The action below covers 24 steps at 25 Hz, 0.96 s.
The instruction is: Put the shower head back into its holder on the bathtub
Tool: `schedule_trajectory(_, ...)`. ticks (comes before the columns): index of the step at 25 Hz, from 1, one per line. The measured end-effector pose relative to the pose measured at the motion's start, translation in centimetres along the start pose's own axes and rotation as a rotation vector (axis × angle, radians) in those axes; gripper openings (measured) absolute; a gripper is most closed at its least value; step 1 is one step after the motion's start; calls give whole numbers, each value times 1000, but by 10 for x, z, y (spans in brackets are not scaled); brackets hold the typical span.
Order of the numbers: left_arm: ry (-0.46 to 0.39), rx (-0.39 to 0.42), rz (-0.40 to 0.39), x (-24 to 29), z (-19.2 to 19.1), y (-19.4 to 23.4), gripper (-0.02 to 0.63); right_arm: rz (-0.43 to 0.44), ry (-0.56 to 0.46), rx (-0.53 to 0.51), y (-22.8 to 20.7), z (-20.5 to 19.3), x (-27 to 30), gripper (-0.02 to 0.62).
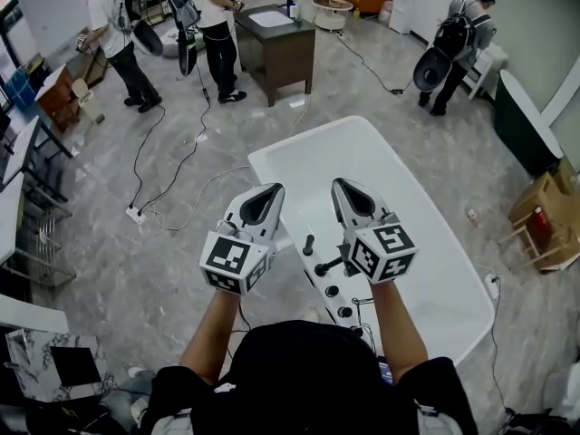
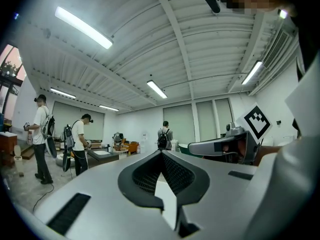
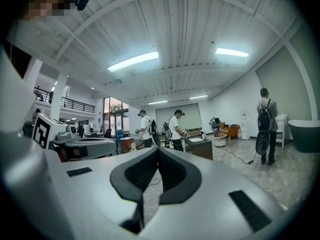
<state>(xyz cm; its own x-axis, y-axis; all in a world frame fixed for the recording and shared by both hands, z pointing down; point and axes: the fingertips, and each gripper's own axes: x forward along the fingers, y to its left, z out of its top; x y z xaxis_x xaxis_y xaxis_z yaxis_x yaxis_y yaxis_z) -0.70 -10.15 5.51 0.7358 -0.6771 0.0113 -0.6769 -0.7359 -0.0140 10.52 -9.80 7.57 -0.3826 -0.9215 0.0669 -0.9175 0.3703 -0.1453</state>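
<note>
The shower head (image 1: 309,243) stands upright on the white bathtub's (image 1: 362,152) near rim, at five o'clock from the left gripper (image 1: 275,191) and seven o'clock from the right gripper (image 1: 339,186). It is slim and black. Both grippers' jaws are closed and empty.

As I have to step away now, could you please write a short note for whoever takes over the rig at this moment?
Left gripper: fingers shut, nothing held, level above the bathtub near rim.
Right gripper: the same, alongside it.
Things: black fittings in a row on that rim, a thin hose beside them.
Done: cannot tell. A dark upright piece stands at the row's far end; whether it is the shower head in its holder is unclear.
Left: check that, and seat it if needed.
</note>
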Motion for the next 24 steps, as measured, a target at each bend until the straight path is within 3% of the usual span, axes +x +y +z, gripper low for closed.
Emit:
schedule_trajectory(17,-23,-39,3,-1,3,2,14,1,8,7,9,-5,6,23)
schedule_trajectory(24,-12,-16,-10,1,-6,-5,14,-1,8,16,7,-12,4,23)
